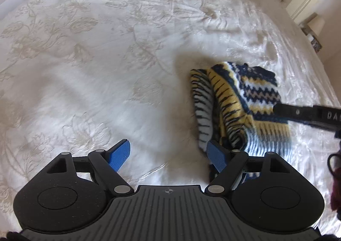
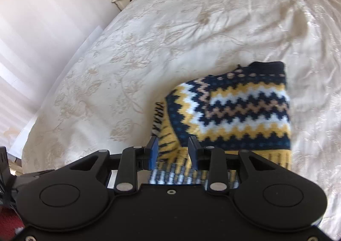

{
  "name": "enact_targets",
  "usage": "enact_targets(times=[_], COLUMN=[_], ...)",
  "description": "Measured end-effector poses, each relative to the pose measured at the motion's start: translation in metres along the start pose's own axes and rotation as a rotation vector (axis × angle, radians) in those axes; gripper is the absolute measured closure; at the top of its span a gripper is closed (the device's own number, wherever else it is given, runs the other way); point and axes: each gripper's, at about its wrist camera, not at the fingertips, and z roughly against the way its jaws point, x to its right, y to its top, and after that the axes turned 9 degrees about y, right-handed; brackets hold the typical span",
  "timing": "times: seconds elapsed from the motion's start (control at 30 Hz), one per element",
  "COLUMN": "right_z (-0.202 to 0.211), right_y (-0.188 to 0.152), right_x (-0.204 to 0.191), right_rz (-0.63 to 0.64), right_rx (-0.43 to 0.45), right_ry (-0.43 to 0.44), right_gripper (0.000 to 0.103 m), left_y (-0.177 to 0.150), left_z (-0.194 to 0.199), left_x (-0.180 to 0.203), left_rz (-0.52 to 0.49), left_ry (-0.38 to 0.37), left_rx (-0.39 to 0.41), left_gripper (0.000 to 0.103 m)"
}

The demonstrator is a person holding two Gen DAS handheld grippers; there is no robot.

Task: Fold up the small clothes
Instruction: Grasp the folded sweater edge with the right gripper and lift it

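Sweater [image 2: 232,108] first: the small zigzag knit in navy, yellow and white is lying on the bed [image 1: 96,59], already doubled over into a thick bundle, so I am judging the main fold as done. It is sitting straight ahead of my right jaws and off to the right of my left ones. Under it the cream embroidered bedspread is spreading out wide beyond both sets of jaws, with nothing else lying on it that I can see.

My left gripper [image 1: 168,154] is hovering with its jaws well apart and nothing between them; the right-hand blue pad is sitting just beside the striped hem at the bundle's near corner, and whether it is touching I cannot tell.

My right gripper [image 2: 173,151] is holding its jaws partly apart over the near yellow ribbing. A ridge of knit is lying between the pads, but they are not pressing on it, so I am reading this as a let-go, not a hold.

What is remaining, I am guessing, is tidying: the left edge of the bundle is bulging in loose ribbed folds, and it may want one more fold or a flattening.
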Motion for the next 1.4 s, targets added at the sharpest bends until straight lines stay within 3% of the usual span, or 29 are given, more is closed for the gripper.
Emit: enact_targets(times=[0.1,0.17,0.23,0.4,0.67,0.87,0.9,0.93,0.97,1.03,1.07,1.13,1.2,1.37,1.4], right_z=[0.014,0.02,0.023,0.018,-0.02,-0.043,-0.045,-0.048,-0.049,-0.048,-0.044,-0.029,-0.014,-0.04,-0.047], right_y=[-0.007,-0.015,-0.024,-0.053,-0.107,-0.128,-0.13,-0.131,-0.132,-0.127,-0.122,-0.113,-0.107,-0.109,-0.11], right_x=[0.019,0.027,0.028,-0.002,-0.054,-0.066,-0.067,-0.067,-0.067,-0.064,-0.062,-0.062,-0.064,-0.061,-0.059], right_rz=[-0.011,0.0,0.048,0.292,0.674,0.813,0.831,0.848,0.856,0.831,0.795,0.732,0.704,0.7,0.694], right_rx=[0.005,-0.007,-0.024,-0.08,-0.164,-0.195,-0.199,-0.204,-0.204,-0.195,-0.179,-0.126,-0.087,-0.202,-0.229], right_ry=[-0.057,-0.085,-0.098,-0.094,-0.1,-0.172,-0.182,-0.19,-0.196,-0.19,-0.173,-0.138,-0.095,-0.038,-0.038], right_gripper=[0.058,0.048,0.048,0.046,0.04,0.037,0.038,0.041,0.052,0.075,0.078,0.08,0.08,0.072,0.066], left_y=[0.011,0.018,0.026,0.05,0.075,0.076,0.074,0.073,0.072,0.072,0.072,0.073,0.073,0.067,0.065], left_z=[-0.004,-0.012,-0.021,-0.051,-0.094,-0.11,-0.111,-0.111,-0.109,-0.101,-0.092,-0.071,-0.06,-0.094,-0.101], left_x=[0.018,0.03,0.041,0.064,0.081,0.084,0.085,0.084,0.082,0.081,0.081,0.08,0.075,0.059,0.057], left_rz=[0.005,0.021,0.042,0.047,0.004,-0.027,-0.028,-0.028,-0.023,-0.015,-0.024,-0.058,-0.057,-0.008,0.006], left_ry=[-0.071,-0.125,-0.176,-0.238,-0.234,-0.221,-0.224,-0.223,-0.22,-0.214,-0.214,-0.22,-0.219,-0.128,-0.125], left_rx=[-0.004,-0.021,-0.038,-0.094,-0.183,-0.215,-0.214,-0.202,-0.184,-0.146,-0.113,-0.033,-0.003,-0.1,-0.118], left_gripper=[0.025,0.025,0.025,0.025,0.027,0.044,0.057,0.073,0.082,0.088,0.09,0.091,0.091,0.089,0.083])
